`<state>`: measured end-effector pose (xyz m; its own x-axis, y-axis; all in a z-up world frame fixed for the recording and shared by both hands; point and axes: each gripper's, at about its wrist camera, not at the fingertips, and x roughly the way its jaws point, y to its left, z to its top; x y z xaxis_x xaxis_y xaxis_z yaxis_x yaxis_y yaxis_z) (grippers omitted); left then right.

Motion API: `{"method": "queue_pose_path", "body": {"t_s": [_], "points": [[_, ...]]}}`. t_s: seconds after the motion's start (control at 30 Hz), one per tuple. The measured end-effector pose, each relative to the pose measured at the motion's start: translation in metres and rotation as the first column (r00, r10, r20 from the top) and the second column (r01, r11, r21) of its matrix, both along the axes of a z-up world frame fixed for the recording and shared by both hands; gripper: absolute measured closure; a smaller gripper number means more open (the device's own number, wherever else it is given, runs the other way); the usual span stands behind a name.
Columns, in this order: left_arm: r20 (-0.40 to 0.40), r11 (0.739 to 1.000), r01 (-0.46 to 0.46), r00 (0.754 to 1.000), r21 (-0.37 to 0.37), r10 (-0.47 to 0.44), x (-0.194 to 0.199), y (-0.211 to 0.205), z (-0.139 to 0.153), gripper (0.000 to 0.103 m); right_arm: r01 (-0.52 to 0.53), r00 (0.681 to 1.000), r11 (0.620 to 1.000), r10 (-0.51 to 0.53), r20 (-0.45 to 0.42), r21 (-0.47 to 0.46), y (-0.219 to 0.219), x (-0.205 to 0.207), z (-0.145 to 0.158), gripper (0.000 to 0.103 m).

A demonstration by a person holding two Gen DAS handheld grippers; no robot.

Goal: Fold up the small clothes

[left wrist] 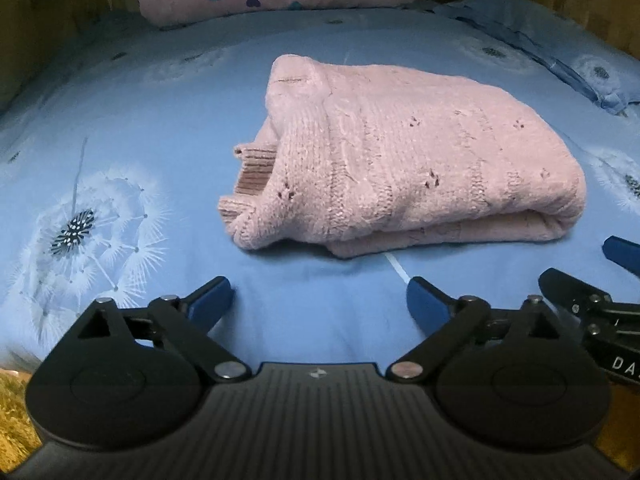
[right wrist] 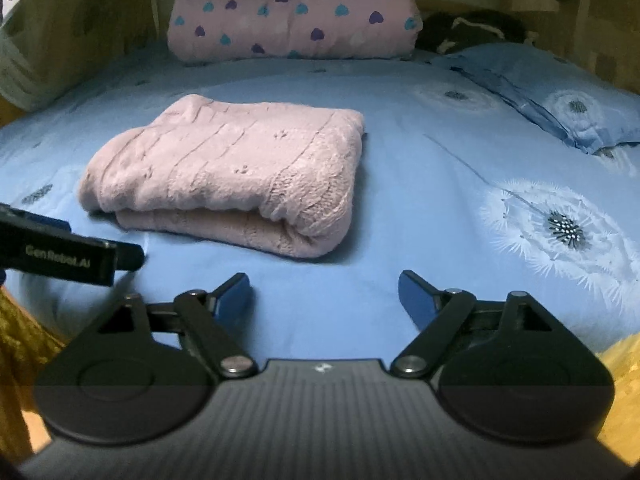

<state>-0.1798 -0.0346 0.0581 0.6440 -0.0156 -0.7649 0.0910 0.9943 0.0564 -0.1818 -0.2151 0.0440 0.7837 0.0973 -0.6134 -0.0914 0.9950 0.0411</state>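
A pink knitted sweater [left wrist: 400, 160] lies folded into a thick rectangle on the blue bed sheet [left wrist: 160, 120], with a ribbed cuff sticking out at its left end. My left gripper [left wrist: 320, 300] hovers over bare sheet just in front of the sweater, open, with nothing between its blue pads. In the right wrist view the same sweater [right wrist: 232, 176] lies ahead and to the left. My right gripper [right wrist: 326, 294] is open and empty over the sheet, short of the sweater. The right gripper's fingers [left wrist: 576, 284] show at the right edge of the left view.
A pink pillow with heart prints [right wrist: 296, 16] lies at the head of the bed. A blue pillow [right wrist: 560, 92] sits at the back right, with a dark item [right wrist: 472, 28] behind it. A yellowish cover [right wrist: 624, 368] shows below the bed's near edge.
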Motion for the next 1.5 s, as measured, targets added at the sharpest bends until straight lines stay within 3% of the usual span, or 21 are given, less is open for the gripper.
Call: {"method": "queue_pose_path", "body": {"t_s": [0.17, 1.5], "points": [[-0.017, 0.999, -0.040, 0.999, -0.035, 0.039, 0.0023, 0.0058, -0.0029, 0.001, 0.026, 1.000, 1.000, -0.026, 0.012, 0.017, -0.0006, 0.0019, -0.0048, 0.017], [-0.002, 0.999, -0.049, 0.999, -0.022, 0.049, 0.0020, 0.0042, -0.0072, 0.000, 0.039, 0.999, 0.999, -0.040, 0.026, 0.028, -0.0003, 0.0039, -0.0090, 0.014]]}}
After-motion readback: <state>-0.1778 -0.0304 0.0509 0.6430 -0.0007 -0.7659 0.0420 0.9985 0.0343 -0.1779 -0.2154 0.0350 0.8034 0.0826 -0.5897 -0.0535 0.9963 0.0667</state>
